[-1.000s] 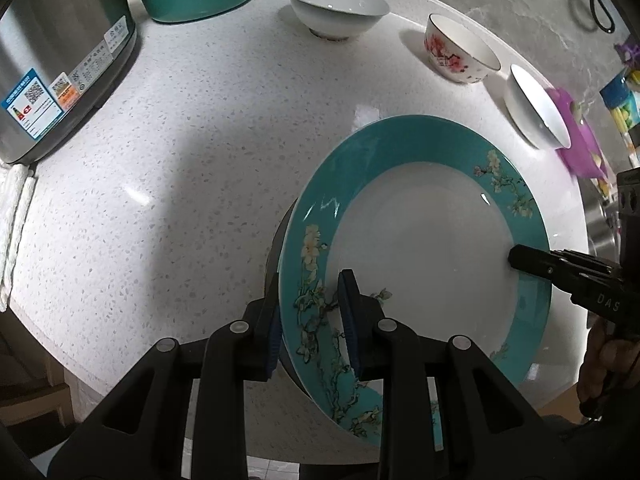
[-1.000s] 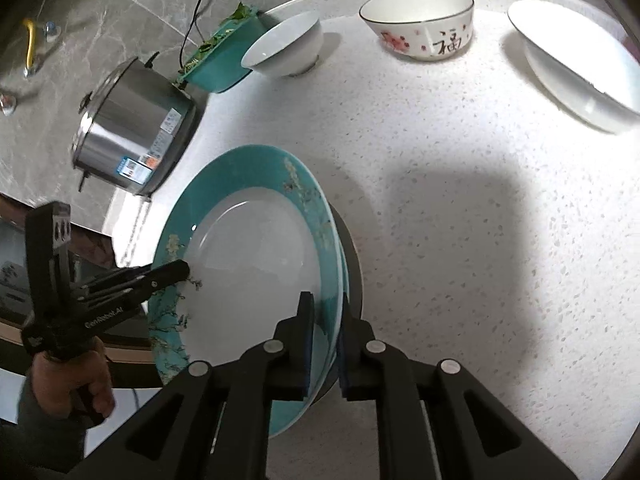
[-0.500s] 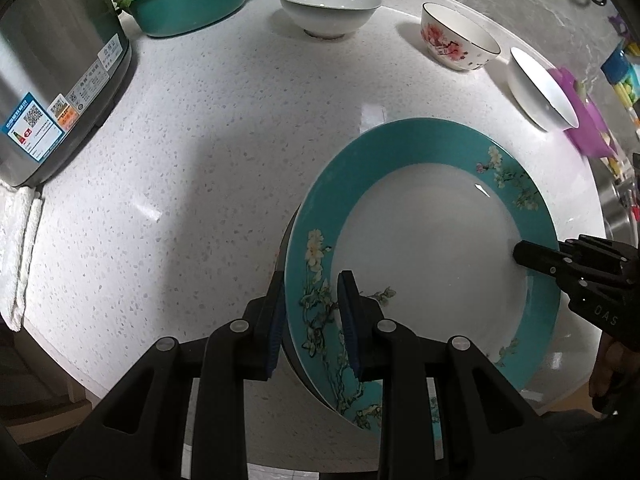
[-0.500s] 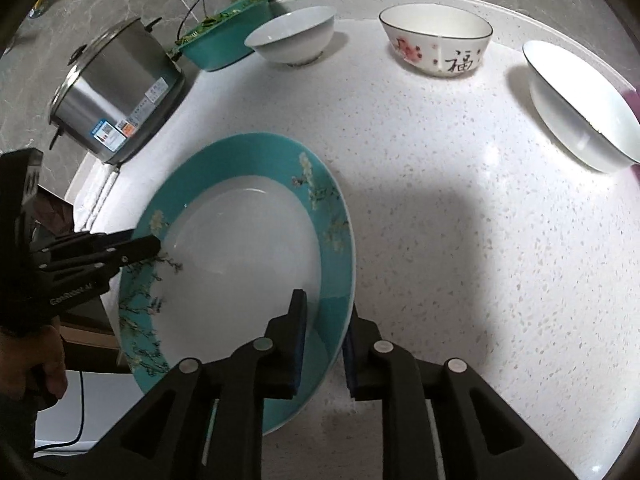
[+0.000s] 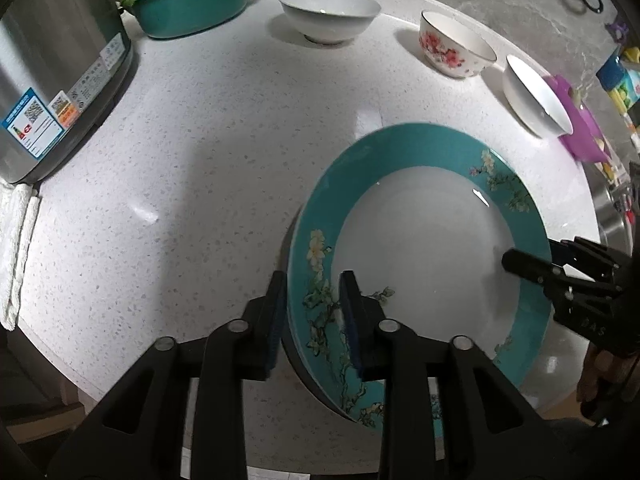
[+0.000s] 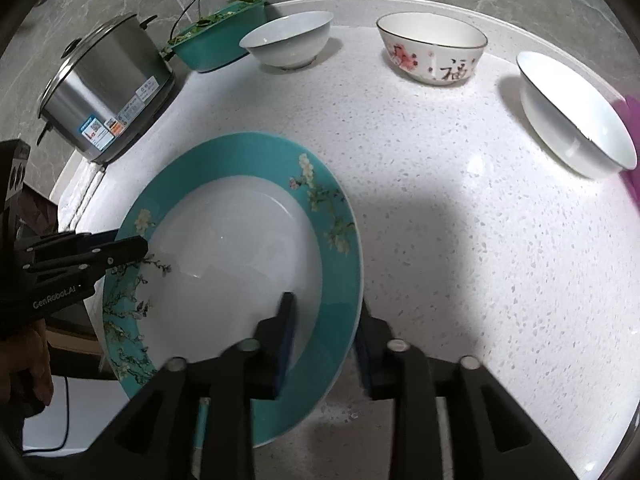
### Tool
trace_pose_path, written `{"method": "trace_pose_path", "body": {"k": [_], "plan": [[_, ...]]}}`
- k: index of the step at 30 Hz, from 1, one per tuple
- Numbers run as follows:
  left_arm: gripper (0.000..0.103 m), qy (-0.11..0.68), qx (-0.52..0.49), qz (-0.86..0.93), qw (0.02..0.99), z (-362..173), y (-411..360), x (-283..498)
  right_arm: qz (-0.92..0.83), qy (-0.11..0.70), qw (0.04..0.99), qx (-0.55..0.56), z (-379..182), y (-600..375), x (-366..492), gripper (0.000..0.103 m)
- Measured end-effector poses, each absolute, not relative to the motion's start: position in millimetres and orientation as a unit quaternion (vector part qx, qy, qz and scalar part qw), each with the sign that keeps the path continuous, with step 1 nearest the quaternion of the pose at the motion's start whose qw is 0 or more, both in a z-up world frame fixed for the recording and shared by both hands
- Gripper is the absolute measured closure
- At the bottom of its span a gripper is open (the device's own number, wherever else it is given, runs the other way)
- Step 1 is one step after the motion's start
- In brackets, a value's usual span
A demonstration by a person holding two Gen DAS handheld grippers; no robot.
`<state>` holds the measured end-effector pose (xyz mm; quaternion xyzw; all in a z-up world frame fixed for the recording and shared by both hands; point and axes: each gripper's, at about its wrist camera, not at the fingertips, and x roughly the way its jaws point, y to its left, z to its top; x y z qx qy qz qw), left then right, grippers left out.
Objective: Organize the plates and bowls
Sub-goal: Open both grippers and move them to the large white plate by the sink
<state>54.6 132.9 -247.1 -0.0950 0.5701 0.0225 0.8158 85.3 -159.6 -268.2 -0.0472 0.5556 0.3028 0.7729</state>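
Observation:
A teal-rimmed plate [image 5: 424,256] [image 6: 236,256] with a white centre and blossom sprigs lies flat on the white speckled counter [image 5: 208,152], and a dark edge shows under its left side. My left gripper [image 5: 314,312] straddles the near-left rim. Its jaws are opening and the pads stand off the rim. My right gripper [image 6: 326,334] straddles the opposite rim, also opening, its fingers clear of the plate. At the back stand a white bowl [image 5: 328,12] [image 6: 288,40], a red-flowered bowl [image 5: 456,46] [image 6: 434,52] and a dark-rimmed white bowl [image 5: 536,96] [image 6: 576,116].
A steel cooker [image 5: 52,60] stands at the back left beside a teal basin of greens [image 5: 192,0]. A white cloth [image 5: 16,248] hangs at the counter's left edge and a purple item [image 5: 580,132] lies far right. The counter's rounded front edge runs just under both grippers.
Both grippers' jaws have spread apart and let go of the plate's rim. The plate, tilted a second ago, now lies flat.

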Motion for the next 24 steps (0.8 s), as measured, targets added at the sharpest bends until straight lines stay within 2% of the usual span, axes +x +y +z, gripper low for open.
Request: {"method": "trace_pose_path", "body": {"k": [1, 2, 3, 5, 6, 8, 15, 19, 24], "plan": [[0.048, 0.566, -0.100, 0.023, 0.818, -243, 136, 55, 0.301, 0.551, 0.777, -0.040, -266, -162, 84, 0.048], [0.026, 0.560, -0.106, 0.021, 0.822, -237, 139, 55, 0.301, 0.546, 0.781, -0.034, -262, -165, 83, 0.043], [0.020, 0.550, -0.108, 0.016, 0.828, -229, 141, 57, 0.299, 0.539, 0.787, -0.024, -255, -171, 83, 0.038], [0.016, 0.537, -0.106, 0.000, 0.837, -211, 141, 65, 0.292, 0.527, 0.798, -0.005, -245, -185, 83, 0.029], [0.008, 0.532, -0.106, -0.011, 0.840, -200, 140, 73, 0.279, 0.520, 0.807, 0.011, -238, -198, 85, 0.023], [0.000, 0.521, -0.107, -0.042, 0.846, -180, 132, 92, 0.257, 0.512, 0.818, 0.040, -227, -223, 90, 0.021], [0.000, 0.508, -0.076, -0.156, 0.844, -132, 46, 185, 0.131, 0.505, 0.839, 0.152, -186, -341, 150, 0.020], [0.000, 0.516, -0.045, -0.159, 0.841, -129, -25, 249, 0.080, 0.499, 0.841, 0.192, -178, -387, 197, 0.021], [0.002, 0.525, 0.002, -0.166, 0.835, -142, -100, 319, 0.078, 0.526, 0.823, 0.199, -200, -401, 231, 0.028]]}}
